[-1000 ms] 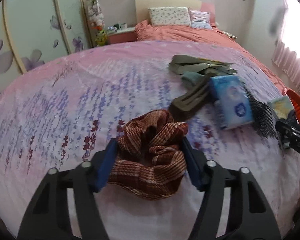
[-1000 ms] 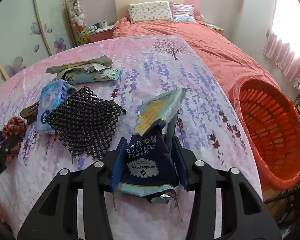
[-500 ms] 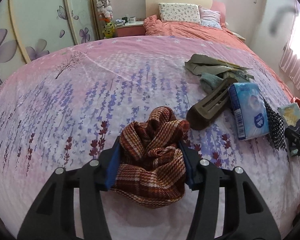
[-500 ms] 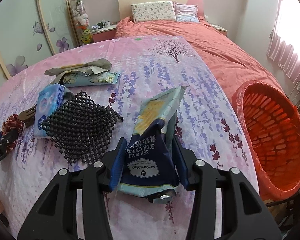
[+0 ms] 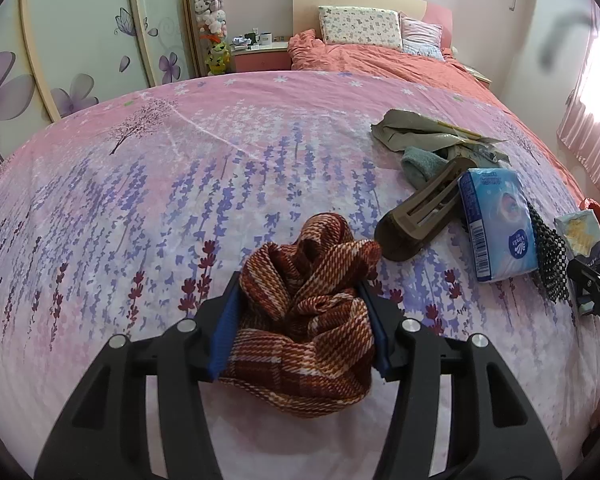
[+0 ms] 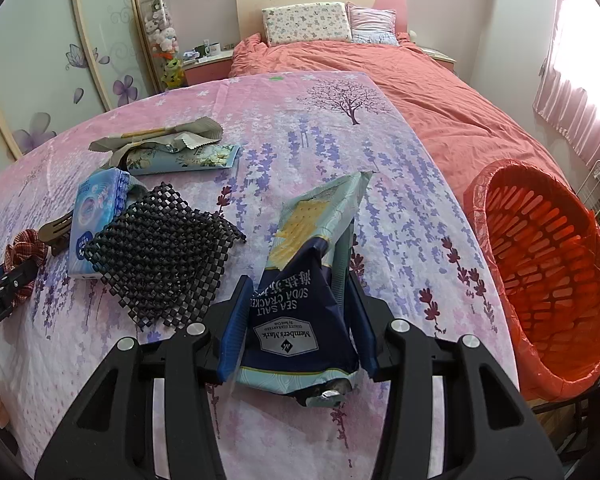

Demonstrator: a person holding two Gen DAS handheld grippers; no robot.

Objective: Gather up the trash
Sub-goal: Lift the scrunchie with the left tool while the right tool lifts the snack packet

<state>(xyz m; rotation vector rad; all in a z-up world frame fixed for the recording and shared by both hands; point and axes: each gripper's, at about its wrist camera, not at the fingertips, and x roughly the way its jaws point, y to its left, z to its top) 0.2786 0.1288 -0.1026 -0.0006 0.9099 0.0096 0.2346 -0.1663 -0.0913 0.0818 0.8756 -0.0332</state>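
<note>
My left gripper (image 5: pixel 302 308) is shut on a red plaid scrunchie (image 5: pixel 306 312) and holds it just above the flowered sheet (image 5: pixel 160 200). My right gripper (image 6: pixel 298 312) is shut on a dark blue soda cracker wrapper (image 6: pixel 300 312) and holds it over the sheet. An orange basket lined with a red bag (image 6: pixel 548 272) stands to the right of the bed edge. In the right wrist view the scrunchie (image 6: pixel 22 246) and the left gripper show at the far left.
A black mesh mat (image 6: pixel 160 256), a blue tissue pack (image 5: pixel 496 224), a brown hair clip (image 5: pixel 420 216), a floral packet (image 6: pixel 180 158) and a grey wrapper (image 5: pixel 424 132) lie on the sheet. An orange duvet and pillows (image 6: pixel 304 24) lie beyond.
The left gripper has closed on the scrunchie and lifted it a little off the sheet. The right gripper still holds the cracker wrapper and has risen slightly.
</note>
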